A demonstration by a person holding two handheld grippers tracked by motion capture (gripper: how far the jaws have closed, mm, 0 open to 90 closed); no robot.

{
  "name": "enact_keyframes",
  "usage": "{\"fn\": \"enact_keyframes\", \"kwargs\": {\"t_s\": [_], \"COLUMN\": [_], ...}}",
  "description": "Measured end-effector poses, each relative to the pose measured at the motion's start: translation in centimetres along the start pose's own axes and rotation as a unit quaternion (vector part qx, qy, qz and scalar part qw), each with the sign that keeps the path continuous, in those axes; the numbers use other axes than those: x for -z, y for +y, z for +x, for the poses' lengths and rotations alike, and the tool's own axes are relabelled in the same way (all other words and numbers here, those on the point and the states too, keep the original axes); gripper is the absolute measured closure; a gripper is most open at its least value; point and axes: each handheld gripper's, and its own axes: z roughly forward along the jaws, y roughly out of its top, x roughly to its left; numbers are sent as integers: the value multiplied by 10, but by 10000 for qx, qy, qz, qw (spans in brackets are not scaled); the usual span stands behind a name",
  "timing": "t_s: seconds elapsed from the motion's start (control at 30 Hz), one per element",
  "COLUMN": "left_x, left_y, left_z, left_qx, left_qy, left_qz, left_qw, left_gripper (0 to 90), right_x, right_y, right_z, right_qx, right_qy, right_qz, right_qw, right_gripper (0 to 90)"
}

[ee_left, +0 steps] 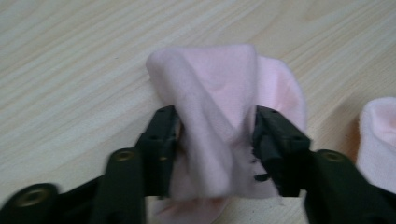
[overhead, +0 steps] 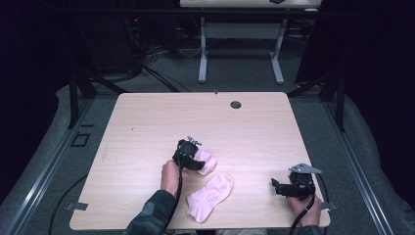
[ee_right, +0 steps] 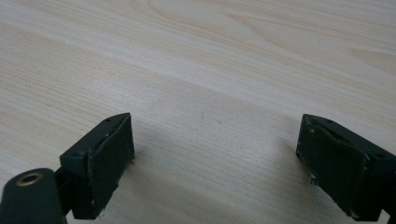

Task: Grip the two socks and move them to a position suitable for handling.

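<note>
A pink sock [overhead: 209, 160] lies folded over on the wooden table [overhead: 147, 127], right of centre-front. My left gripper [overhead: 198, 161] is low over it. In the left gripper view the folded sock [ee_left: 215, 88] sits loosely between the two black jaws of that gripper [ee_left: 215, 126], which stand apart and do not squeeze it. A second pink sock [overhead: 211, 196] lies flat nearer the front edge, and its edge [ee_left: 380, 135] appears at the right of the left gripper view. My right gripper [overhead: 275, 186] rests near the front right corner, open over bare wood [ee_right: 215, 140].
A round cable hole [overhead: 236, 104] sits near the table's far edge. Behind the table stands another desk [overhead: 240, 29] on white legs, with cables on the grey floor. A person's forearms come in from the bottom edge.
</note>
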Motion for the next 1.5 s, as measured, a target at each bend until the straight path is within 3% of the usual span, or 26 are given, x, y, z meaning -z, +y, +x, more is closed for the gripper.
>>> {"fn": "enact_keyframes", "kwargs": {"t_s": [0.1, 0.27, 0.33, 0.43, 0.6, 0.8, 0.93, 1.0, 1.1, 1.4, 1.5], "left_x": [9, 28, 31, 41, 42, 34, 27, 24, 10, -13, -15], "left_y": [-1, 0, 1, 5, 6, 7, 11, 12, 15, 16, 16], "left_z": [0, -7, -10, -24, -38, -67, -89, -94, -110, -121, -120], "left_qx": [2, -76, -96, -200, -323, -568, -843, -907, -1139, -1307, -1275], "left_qy": [113, 224, 196, 39, -62, -377, -527, -566, -638, -653, -636], "left_qz": [-88, -232, -257, -201, -206, -28, 85, 107, 293, 681, 738], "left_qw": [9999, 9995, 9994, 9996, 9992, 9977, 9950, 9942, 9910, 9869, 9870], "left_gripper": [322, 203, 144, 57, 19, 10, 61, 123, 223, 452, 509], "right_x": [0, 0, 0, 0, 0, 0, 0, 0, 0, 0, 0], "right_y": [0, 0, 0, 0, 0, 0, 0, 0, 0, 0, 0], "right_z": [0, 0, 0, 0, 0, 0, 0, 0, 0, 0, 0], "right_qx": [3, 3, 4, 4, 1, 2, 4, 4, 10, 9, 10], "right_qy": [-2, 4, 3, 2, 0, 2, -1, 0, -2, -2, -3], "right_qz": [-1, -3, -2, -1, -4, -5, -4, -4, 6, 7, 7], "right_qw": [10000, 10000, 10000, 10000, 10000, 10000, 10000, 10000, 10000, 10000, 10000], "right_gripper": [107, 108, 108, 108, 109, 109, 109, 109, 109, 110, 110]}}
